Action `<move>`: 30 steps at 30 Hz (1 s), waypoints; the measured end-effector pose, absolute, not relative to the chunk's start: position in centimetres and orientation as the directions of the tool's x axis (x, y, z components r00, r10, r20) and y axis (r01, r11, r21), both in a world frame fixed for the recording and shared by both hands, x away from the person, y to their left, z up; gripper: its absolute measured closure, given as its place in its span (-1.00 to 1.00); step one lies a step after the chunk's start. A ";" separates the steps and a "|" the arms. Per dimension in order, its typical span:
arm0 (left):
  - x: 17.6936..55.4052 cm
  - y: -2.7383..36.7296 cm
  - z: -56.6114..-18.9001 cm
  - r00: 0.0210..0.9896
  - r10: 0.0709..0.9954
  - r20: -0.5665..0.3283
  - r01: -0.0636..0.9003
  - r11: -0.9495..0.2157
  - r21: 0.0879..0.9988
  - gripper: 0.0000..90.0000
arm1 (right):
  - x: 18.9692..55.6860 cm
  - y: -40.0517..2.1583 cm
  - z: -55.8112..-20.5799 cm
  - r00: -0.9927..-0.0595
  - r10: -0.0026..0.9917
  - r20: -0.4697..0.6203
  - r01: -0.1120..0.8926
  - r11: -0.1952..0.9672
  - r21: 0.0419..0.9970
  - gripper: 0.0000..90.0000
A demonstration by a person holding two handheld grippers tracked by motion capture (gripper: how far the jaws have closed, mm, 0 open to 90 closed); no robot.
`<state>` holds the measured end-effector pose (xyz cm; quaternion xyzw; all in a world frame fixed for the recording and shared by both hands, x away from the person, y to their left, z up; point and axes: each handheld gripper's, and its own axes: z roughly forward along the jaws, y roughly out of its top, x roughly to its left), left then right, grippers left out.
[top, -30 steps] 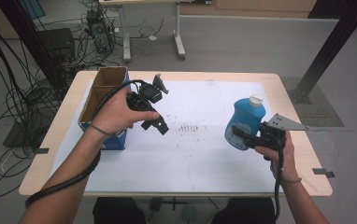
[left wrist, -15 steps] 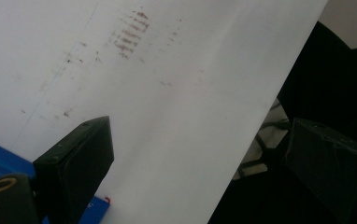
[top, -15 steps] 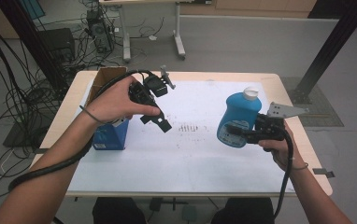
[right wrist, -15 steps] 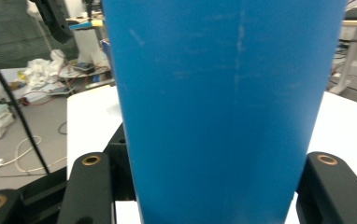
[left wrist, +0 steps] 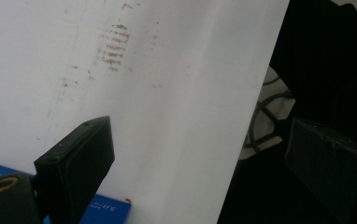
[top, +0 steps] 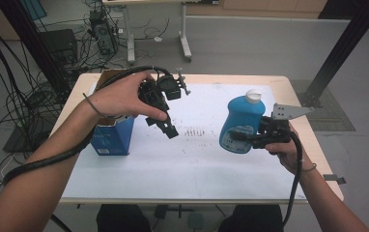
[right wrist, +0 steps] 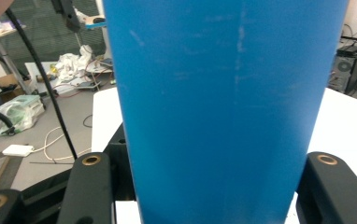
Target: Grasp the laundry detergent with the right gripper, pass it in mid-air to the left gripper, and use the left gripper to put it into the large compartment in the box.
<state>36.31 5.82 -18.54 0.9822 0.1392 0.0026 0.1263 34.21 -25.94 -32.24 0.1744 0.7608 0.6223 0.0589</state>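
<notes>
Lab or robotics test room: grey floor strewn with cables (top: 25,104), a computer tower (top: 100,31) on the floor at far left, black frame posts (top: 344,48), another desk (top: 153,24) behind, white-topped table (top: 173,159) in the middle.

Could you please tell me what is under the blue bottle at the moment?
Nothing props the blue bottle; the right tongs hold it above the white table sheet. Its base is hidden from view.

Open sheet (top: 197,159) mid-table lets tongs pass; blue box (top: 112,137) blocks the left.
</notes>
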 end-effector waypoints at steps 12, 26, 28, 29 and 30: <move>35.9 4.8 -17.1 0.971 0.238 -0.019 0.235 -0.938 0.254 -0.82 | 34.5 -24.2 -31.9 -0.964 0.243 0.109 0.161 0.206 0.965 -0.03; 35.1 3.6 -16.3 0.978 0.207 -0.017 0.203 -0.940 0.274 -0.83 | 34.3 -22.0 -32.0 -0.981 0.158 0.109 0.144 0.230 0.962 -0.03; 35.0 3.4 -16.3 0.979 0.203 -0.014 0.199 -0.939 0.281 -0.83 | 34.3 -21.7 -32.0 -0.983 0.150 0.108 0.141 0.232 0.962 -0.03; 34.9 3.3 -16.3 0.981 0.196 -0.019 0.193 -0.939 0.283 -0.83 | 34.2 -21.3 -32.0 -0.984 0.141 0.105 0.136 0.233 0.963 -0.03; 34.9 3.3 -16.3 0.981 0.196 -0.019 0.193 -0.939 0.283 -0.84 | 34.2 -21.3 -32.0 -0.984 0.141 0.105 0.136 0.233 0.963 -0.03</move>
